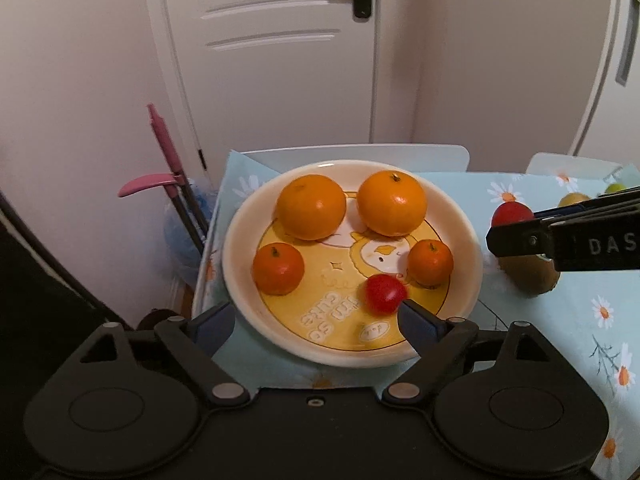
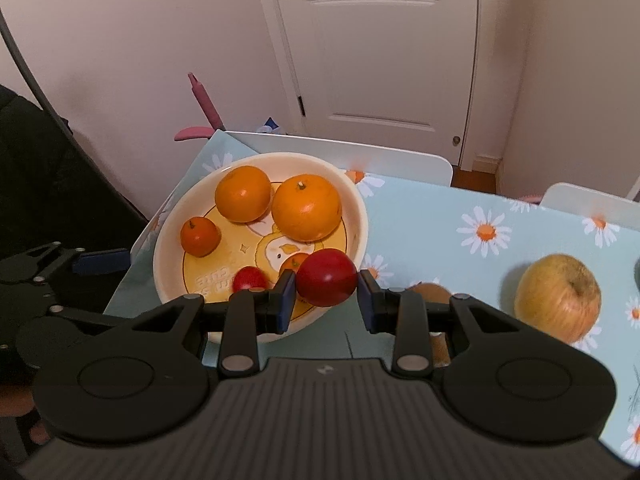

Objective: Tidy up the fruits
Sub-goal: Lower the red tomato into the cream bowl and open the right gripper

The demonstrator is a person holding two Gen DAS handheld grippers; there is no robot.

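A white panelled door [image 1: 280, 52] and pale walls stood behind a table spread with a light-blue daisy-print cloth [image 2: 460, 280].

The right gripper [image 2: 326, 296] pinched a red tomato [image 2: 326, 277] between its blue pads [image 2: 287, 300], one pad touching each side of the fruit. The tomato hung at the 4 o'clock edge of the cream plate [image 2: 360, 216], above the rim. In the left wrist view the same tomato [image 1: 512, 212] showed at 3 o'clock, just above the right gripper's black finger [image 1: 520, 238].

The left gripper [image 1: 316, 320] was spread wide at the plate's [image 1: 472, 264] near rim, its right fingertip [image 1: 412, 316] touching or just beside a second, smaller red tomato [image 1: 385, 294] lying on the plate at 6 o'clock. Nothing sat between its pads.

On the plate, two large oranges [image 1: 311, 206] [image 1: 392, 204] lay side by side at 12 o'clock, nearly touching. A small mandarin [image 1: 278, 269] sat at 9 o'clock and another mandarin [image 1: 430, 262] at 3 o'clock, near the small tomato.

Off the plate, a brown kiwi [image 1: 528, 276] lay on the cloth just beside the rim, under the right gripper. A yellowish apple [image 2: 558, 298] rested well apart at 3 o'clock of the right wrist view. A pink-handled tool [image 1: 168, 160] leaned beside the table's far left corner.
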